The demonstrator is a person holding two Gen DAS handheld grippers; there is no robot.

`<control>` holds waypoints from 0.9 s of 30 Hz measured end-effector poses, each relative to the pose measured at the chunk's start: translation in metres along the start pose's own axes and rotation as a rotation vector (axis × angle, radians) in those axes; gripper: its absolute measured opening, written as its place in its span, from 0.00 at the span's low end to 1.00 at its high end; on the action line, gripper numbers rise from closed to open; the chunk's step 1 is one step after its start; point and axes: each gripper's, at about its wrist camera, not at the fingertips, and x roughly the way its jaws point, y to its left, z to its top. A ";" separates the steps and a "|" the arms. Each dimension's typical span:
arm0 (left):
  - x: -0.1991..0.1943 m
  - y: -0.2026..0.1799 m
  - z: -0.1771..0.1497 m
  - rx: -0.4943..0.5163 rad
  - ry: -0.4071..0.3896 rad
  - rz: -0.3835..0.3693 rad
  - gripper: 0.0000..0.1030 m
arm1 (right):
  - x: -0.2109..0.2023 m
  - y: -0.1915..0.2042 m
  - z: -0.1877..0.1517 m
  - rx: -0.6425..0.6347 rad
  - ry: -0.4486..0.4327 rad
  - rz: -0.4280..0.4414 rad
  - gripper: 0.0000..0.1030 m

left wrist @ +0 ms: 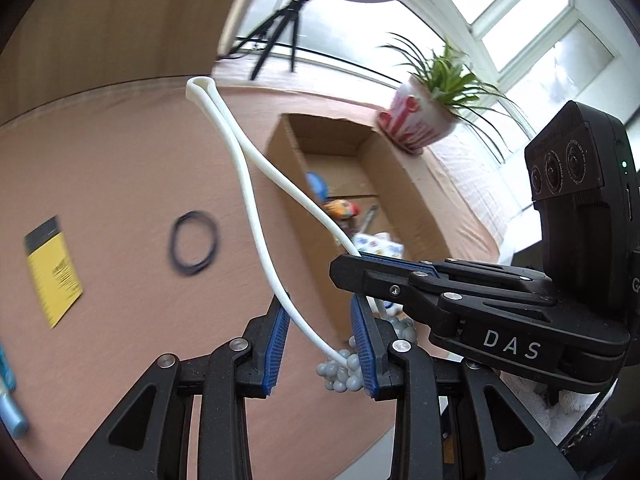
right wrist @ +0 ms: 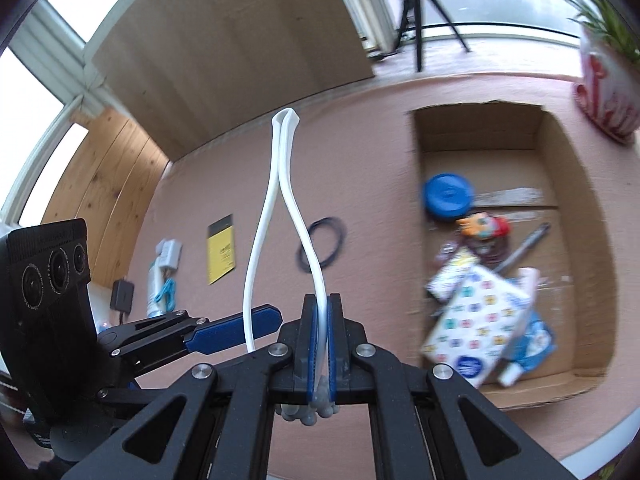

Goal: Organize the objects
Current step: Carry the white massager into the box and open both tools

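1. A person works over a pink-covered desk (right wrist: 248,440) with a handheld gripper in each hand. The task is to tidy loose objects, and an open cardboard box (right wrist: 560,160) on the desk appears to be the collecting place.

2. The right gripper (right wrist: 320,344) is pressed nearly closed on a white looped cord (right wrist: 280,168), pinching one strand between its blue pads. A cluster of grey beads (right wrist: 316,410) at the cord's end bunches just behind the jaws.

3. The loop stands up stiffly above the gripper, folded at the top, raised well off the desk. It seems held high so it can be carried clear of the other things.

4. The left gripper (left wrist: 320,344) is parted wide, with the cord (left wrist: 244,176) passing between its pads and the beads (left wrist: 340,372) near its right pad. It grasps nothing, and probably stands ready to steady or take over the cord.

5. The box already holds a blue disc (right wrist: 448,194), a patterned white packet (right wrist: 476,320), a small colourful toy (right wrist: 484,226) and other items too blurred to name.

6. Still on the desk lie a black ring of elastic bands (right wrist: 322,246), a yellow and black card (right wrist: 221,248) and a small pile of white and blue items (right wrist: 164,276).

7. A potted plant (left wrist: 424,116) stands beside the box, near the window.
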 end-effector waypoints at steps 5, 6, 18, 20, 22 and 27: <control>0.045 -0.041 0.026 0.068 0.038 -0.046 0.32 | -0.021 -0.050 0.005 0.069 -0.040 -0.066 0.05; 0.052 -0.047 0.029 0.081 0.046 -0.051 0.32 | -0.024 -0.058 0.005 0.081 -0.046 -0.078 0.05; 0.127 -0.098 0.060 0.165 0.092 0.130 0.72 | -0.043 -0.129 0.009 0.167 -0.111 -0.275 0.30; 0.124 -0.094 0.060 0.164 0.071 0.186 0.73 | -0.048 -0.132 0.007 0.175 -0.130 -0.269 0.42; 0.119 -0.089 0.060 0.169 0.062 0.189 0.73 | -0.050 -0.129 0.006 0.162 -0.142 -0.270 0.44; 0.108 -0.076 0.060 0.194 0.054 0.225 0.74 | -0.047 -0.119 0.005 0.132 -0.145 -0.282 0.44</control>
